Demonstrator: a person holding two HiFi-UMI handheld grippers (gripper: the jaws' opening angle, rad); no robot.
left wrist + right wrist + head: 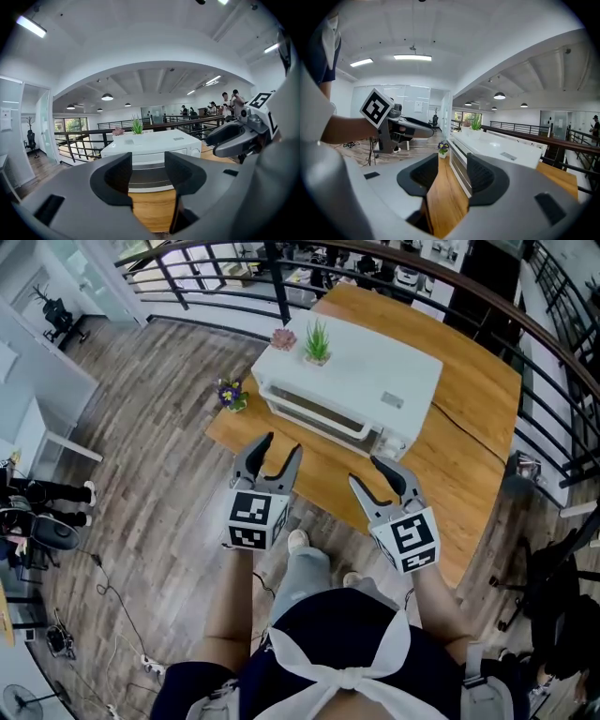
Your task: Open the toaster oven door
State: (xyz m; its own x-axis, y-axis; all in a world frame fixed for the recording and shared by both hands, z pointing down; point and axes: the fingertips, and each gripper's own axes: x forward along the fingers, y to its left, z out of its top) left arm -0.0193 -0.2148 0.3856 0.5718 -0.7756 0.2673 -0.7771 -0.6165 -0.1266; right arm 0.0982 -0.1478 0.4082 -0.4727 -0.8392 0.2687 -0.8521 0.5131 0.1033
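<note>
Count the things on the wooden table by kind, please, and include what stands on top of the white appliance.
Toaster oven: 1
Small potted plants: 3, namely the green plant and the pink plant on top of the oven, and the purple flowers beside it
Total: 4

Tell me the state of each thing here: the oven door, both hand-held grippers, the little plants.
Toaster oven: door shut, handle untouched.
Left hand-held gripper: open, empty, short of the door.
Right hand-held gripper: open, empty, short of the door.
Green plant: upright on the oven top.
Pink plant: upright on the oven top.
Purple flowers: upright on the table.
</note>
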